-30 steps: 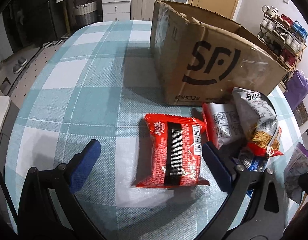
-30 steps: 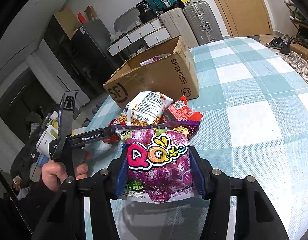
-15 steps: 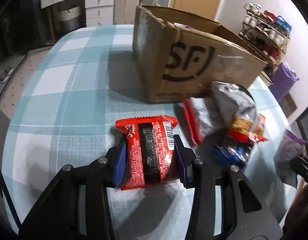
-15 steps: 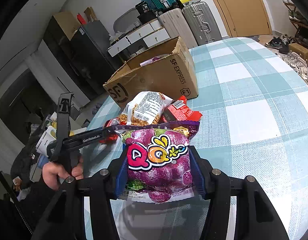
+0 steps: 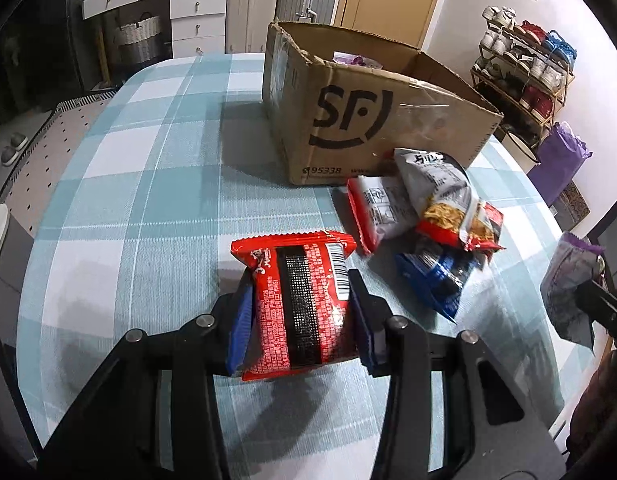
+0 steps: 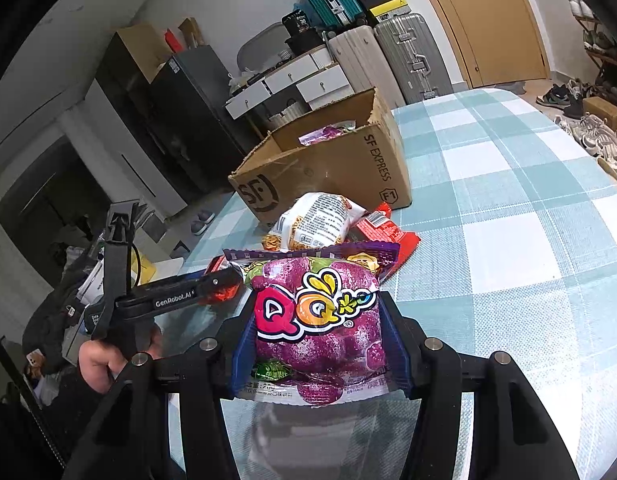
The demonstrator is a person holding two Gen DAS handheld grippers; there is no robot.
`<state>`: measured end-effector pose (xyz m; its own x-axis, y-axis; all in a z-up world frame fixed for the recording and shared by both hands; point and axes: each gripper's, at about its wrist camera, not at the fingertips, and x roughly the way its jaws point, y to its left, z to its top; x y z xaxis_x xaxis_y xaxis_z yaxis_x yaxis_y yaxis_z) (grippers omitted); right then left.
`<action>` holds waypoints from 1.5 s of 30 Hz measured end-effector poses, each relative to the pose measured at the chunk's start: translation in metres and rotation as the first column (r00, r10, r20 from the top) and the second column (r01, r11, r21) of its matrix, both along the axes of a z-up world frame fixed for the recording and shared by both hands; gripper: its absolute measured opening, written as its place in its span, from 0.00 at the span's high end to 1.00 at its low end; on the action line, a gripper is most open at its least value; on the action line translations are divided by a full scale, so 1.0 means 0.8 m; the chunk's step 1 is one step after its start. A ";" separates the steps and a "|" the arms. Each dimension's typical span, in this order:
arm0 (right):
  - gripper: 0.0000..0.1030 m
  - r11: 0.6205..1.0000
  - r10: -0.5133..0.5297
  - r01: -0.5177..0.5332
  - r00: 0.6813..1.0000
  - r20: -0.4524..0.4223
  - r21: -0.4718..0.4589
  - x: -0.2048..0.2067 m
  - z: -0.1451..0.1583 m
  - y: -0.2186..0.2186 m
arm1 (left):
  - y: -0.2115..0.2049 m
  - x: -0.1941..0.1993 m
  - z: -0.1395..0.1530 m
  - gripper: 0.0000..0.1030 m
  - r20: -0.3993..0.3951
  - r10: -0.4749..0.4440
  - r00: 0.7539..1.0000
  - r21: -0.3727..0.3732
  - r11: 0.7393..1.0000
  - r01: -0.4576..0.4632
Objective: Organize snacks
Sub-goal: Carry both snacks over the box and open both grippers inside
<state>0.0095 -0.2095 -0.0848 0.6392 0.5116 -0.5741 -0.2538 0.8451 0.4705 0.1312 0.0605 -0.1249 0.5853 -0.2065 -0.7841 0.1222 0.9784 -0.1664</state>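
Observation:
My left gripper [image 5: 300, 316] is shut on a red snack packet [image 5: 298, 300] and holds it above the checked tablecloth. My right gripper [image 6: 318, 340] is shut on a purple QQ gummy bag [image 6: 318, 320], which also shows at the right edge of the left wrist view [image 5: 566, 284]. The open SF cardboard box [image 5: 372, 120] stands behind, with a purple bag inside [image 6: 320, 134]. A small pile of loose packets lies in front of it: a white-and-red one [image 5: 382, 210], a silver noodle bag [image 5: 444, 196] and a blue one [image 5: 436, 276].
The table [image 5: 120, 184] has a blue-and-white checked cloth. Its left edge drops to the floor. Suitcases [image 6: 408, 56] and drawers [image 5: 196, 20] stand beyond the box. A shoe rack [image 5: 524, 60] is at the far right.
My left gripper closed on the red packet and lifted it off the table, nearer the box. My right gripper kept its hold on the purple bag, nearly still.

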 end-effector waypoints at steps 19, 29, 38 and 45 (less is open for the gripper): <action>0.46 0.999 0.047 -0.046 0.995 0.085 -0.022 -0.002 0.052 0.022 | 0.011 -0.022 0.062 0.61 0.082 0.011 0.997 -0.023 1.000 -0.009; 0.46 0.995 0.089 -0.084 0.985 0.149 -0.045 0.024 0.095 0.038 | 0.004 -0.008 0.118 0.61 0.154 -0.016 0.988 -0.026 0.999 0.020; 0.46 0.992 0.118 -0.106 0.975 0.188 -0.072 0.063 0.130 0.045 | -0.014 0.022 0.168 0.61 0.198 -0.055 0.979 -0.015 0.998 0.059; 0.46 0.990 0.130 -0.117 0.973 0.193 -0.075 0.101 0.149 0.045 | -0.029 0.061 0.191 0.61 0.198 -0.072 0.978 -0.007 0.997 0.075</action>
